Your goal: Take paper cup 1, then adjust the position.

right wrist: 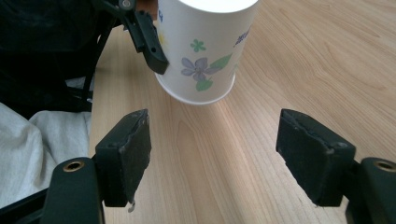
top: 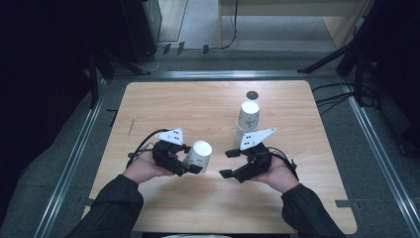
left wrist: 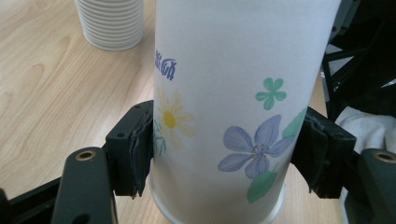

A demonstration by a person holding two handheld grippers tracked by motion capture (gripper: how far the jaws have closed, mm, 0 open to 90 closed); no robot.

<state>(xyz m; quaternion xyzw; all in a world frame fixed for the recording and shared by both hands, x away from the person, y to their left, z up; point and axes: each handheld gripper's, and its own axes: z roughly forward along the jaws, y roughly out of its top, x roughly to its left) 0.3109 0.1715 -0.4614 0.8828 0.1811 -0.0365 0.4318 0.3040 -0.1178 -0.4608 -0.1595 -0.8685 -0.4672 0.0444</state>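
A white paper cup [top: 199,154] printed with flowers stands upside-down, rim toward the table, and my left gripper [top: 191,159] is shut on its sides. In the left gripper view the cup [left wrist: 233,84] sits between both pads, with the gripper [left wrist: 224,158] clamped near its rim. My right gripper [top: 225,163] stands open just right of the cup, pointing at it. In the right gripper view its jaws [right wrist: 212,144] are wide apart with bare wood between them, and the cup [right wrist: 201,51] is just ahead. I cannot tell whether the rim touches the table.
A stack of nested paper cups [top: 247,120] stands behind the right gripper, seen too in the left gripper view [left wrist: 112,23]. A small dark round object [top: 252,94] lies beyond it. The wooden table [top: 163,104] has metal rails around it.
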